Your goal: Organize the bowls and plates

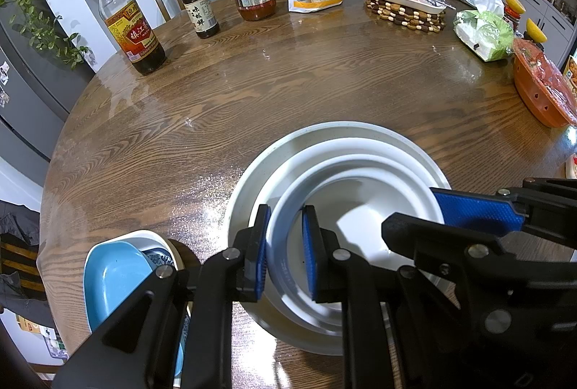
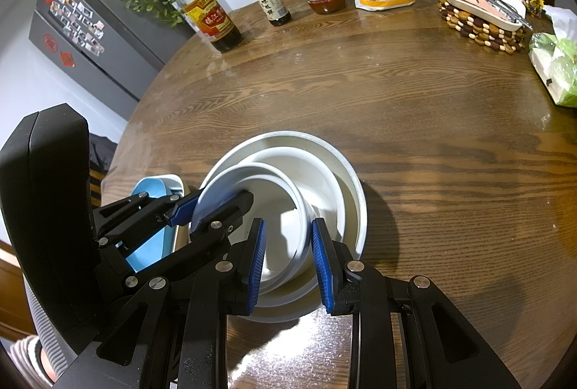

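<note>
My left gripper [image 1: 286, 253] pinches the near-left rim of the top white bowl [image 1: 355, 208]; my right gripper [image 2: 288, 266] pinches its near-right rim. The bowl sits tilted in the nested stack [image 1: 252, 172] on the table [image 1: 324, 82]. Risk: uneven lifting can slip the glazed rim or drag the lower bowls.

Table [image 1: 252, 93] is dark wood w/ strong grain, glossy, glare patches near the dishes. White bowls [image 1: 360, 187] look like smooth glazed ceramic, semi-matt; blue dish [image 1: 111, 277] at near left is smooth and satiny. Gripper fingers [image 2: 256, 255] are matt black plastic w/ ribbed blue rubbery pads and shiny metal pins; far bottles [image 1: 122, 10] are clear glossy glass or plastic.
</note>
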Demonstrator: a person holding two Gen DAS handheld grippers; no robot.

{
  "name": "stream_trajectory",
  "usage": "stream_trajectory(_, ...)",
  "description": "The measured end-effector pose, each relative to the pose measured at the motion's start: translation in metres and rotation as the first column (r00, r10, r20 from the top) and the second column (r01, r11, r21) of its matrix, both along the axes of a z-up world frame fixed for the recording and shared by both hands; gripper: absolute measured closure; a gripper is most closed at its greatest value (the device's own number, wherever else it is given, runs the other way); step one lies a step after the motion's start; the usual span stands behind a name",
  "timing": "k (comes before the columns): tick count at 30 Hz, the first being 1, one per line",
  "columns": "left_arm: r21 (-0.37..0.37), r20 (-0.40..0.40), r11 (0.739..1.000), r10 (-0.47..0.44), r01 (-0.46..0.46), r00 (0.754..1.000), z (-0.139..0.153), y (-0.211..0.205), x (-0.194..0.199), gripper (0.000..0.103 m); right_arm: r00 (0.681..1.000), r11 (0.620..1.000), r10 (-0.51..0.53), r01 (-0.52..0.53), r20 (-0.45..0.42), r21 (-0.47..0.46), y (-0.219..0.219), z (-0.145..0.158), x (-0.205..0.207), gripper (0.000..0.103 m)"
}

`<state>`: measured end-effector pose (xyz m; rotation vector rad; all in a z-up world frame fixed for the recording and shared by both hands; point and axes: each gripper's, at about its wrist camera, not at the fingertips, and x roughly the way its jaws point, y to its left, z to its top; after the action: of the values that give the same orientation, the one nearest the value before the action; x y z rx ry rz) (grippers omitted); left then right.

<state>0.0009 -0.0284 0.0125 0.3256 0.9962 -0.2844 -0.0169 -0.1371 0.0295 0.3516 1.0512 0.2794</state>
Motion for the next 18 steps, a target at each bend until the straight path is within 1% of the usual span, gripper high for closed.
stream_trajectory(18, 0.006, 0.001, 1.000, -0.003, 0.003, 1.000, -0.0019, 0.0007, -0.0008, 0.086, 1.000, 1.000, 0.001, -0.001, -0.001, -0.005, -0.0002, -0.0016, -0.0005, 0.074)
